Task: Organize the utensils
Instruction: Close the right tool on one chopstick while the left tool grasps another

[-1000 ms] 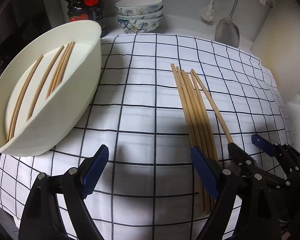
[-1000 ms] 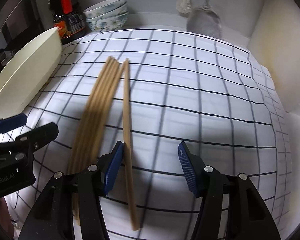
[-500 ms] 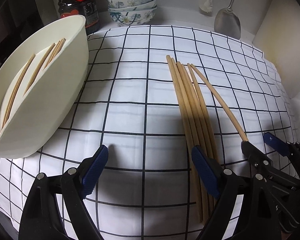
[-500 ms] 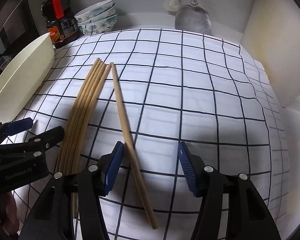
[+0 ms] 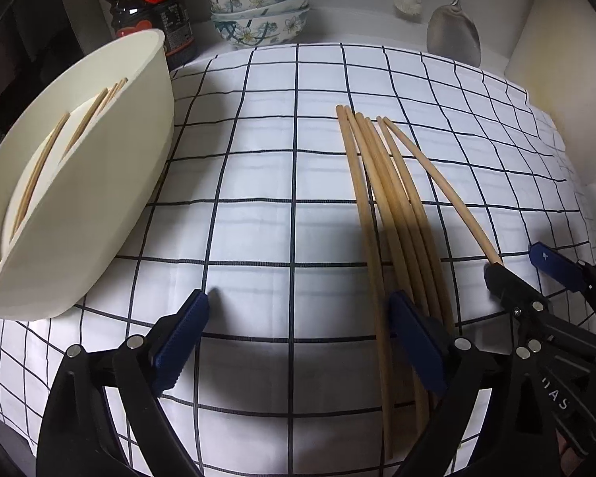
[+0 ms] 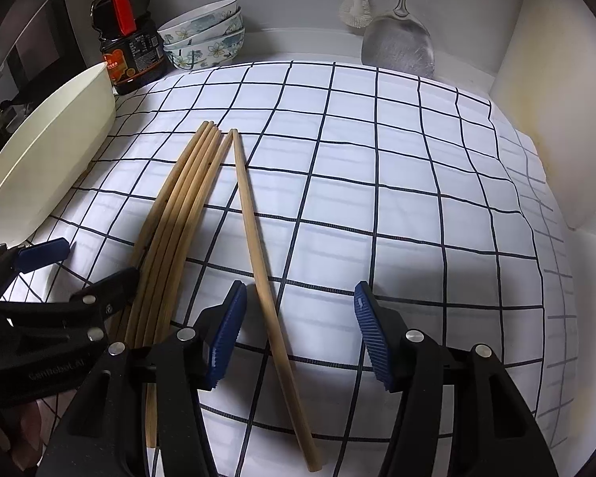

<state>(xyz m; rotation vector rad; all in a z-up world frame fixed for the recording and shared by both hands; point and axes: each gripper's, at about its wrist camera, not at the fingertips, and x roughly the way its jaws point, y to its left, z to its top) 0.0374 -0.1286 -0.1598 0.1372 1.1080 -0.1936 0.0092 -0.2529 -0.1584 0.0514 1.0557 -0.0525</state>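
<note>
One chopstick [image 6: 258, 246] now lies splayed from the bundle [image 6: 171, 230], between the right gripper's [image 6: 298, 318] parted fingers, ready for grasping. Left gripper [image 5: 298, 326] has just widened, empty.

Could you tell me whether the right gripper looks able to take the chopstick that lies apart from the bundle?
Probably yes. The single chopstick already lies between the open jaws of the right gripper, nothing covers it, and the bundle of chopsticks sits outside the jaws.

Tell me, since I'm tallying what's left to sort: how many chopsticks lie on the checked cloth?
6: five bunched side by side, and one splayed apart to their right, between the right gripper's open jaws.
</note>
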